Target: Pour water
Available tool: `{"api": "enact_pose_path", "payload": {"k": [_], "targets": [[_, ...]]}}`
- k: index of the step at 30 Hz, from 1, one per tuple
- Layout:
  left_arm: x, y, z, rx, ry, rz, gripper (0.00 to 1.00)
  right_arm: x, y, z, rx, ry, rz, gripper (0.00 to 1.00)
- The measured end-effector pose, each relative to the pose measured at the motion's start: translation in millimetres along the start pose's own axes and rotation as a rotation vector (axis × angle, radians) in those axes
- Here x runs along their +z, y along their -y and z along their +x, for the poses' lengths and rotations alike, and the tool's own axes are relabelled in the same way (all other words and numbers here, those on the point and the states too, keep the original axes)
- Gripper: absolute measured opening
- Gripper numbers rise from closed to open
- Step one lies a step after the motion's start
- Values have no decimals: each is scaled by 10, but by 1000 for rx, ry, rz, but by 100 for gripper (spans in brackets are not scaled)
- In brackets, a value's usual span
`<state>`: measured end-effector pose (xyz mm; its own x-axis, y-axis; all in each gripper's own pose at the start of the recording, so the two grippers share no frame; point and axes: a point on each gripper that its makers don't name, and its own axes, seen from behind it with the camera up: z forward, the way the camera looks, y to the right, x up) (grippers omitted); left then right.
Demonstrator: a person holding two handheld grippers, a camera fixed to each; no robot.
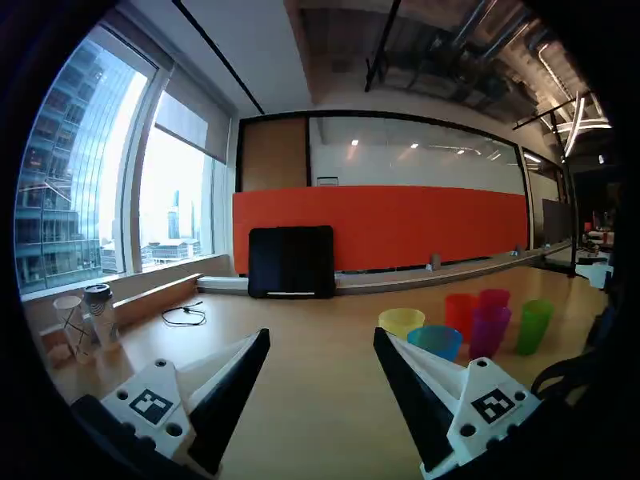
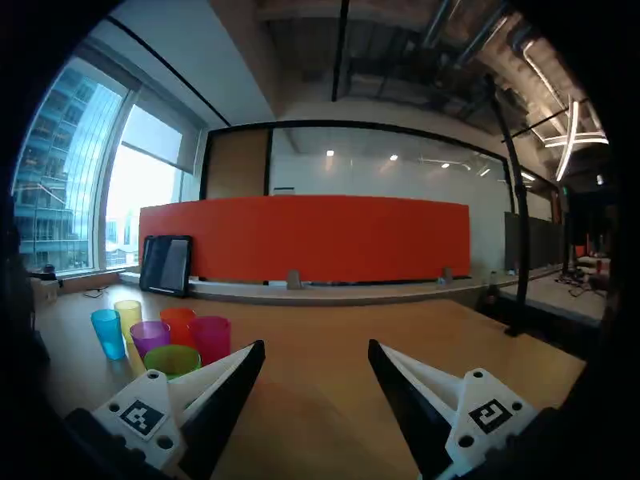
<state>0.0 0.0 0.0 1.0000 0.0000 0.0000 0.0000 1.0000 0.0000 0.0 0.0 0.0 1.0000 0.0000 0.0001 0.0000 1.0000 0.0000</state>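
Cups stand in a tight cluster on the wooden bench [image 1: 320, 416], just past the tips of both claws. The left claw [image 1: 320, 332] is spread wide with nothing between its fingers. In the left gripper view the cluster sits ahead and to its right: the blue cup [image 1: 434, 342] is nearest, the yellow cup [image 1: 401, 322] just beside it, then the purple cup [image 1: 489, 330] and green cup [image 1: 534, 326], with the red cup [image 1: 460, 314] and pink cup [image 1: 494, 298] behind. The right claw [image 2: 316, 344] is likewise spread wide and holds nothing. In the right gripper view the same cluster lies to its left, the green one closest to its left finger. All six are upright, mouths up; whether any holds water cannot be told. The bench top is pale wood, bare between the fingers. Farther left in the left gripper view a lidded paper cup [image 1: 99, 308] stands near the window sill, and a thin black cable [image 1: 184, 314] lies loose on the wood. At the back edge a black tablet [image 1: 290, 262] stands against a low orange partition [image 1: 400, 224], with a glass wall above it. Tall windows [image 1: 72, 184] on the left show city towers, and in the right gripper view a black pole [image 2: 520, 240] rises at the right toward the exposed ceiling.
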Motion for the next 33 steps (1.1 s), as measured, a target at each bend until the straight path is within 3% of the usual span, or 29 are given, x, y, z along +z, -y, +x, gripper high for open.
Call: {"api": "enact_pose_path", "payload": {"k": [3, 12, 33], "targets": [[-24, 79, 69, -7, 4, 7, 96, 34, 0, 24, -4, 6, 2, 100], [37, 132, 467, -38, 24, -22, 96, 143, 26, 459, -47, 38, 37, 100], [439, 29, 1831, -23, 16, -129, 96, 368, 77, 1780, -23, 29, 93, 100]]}}
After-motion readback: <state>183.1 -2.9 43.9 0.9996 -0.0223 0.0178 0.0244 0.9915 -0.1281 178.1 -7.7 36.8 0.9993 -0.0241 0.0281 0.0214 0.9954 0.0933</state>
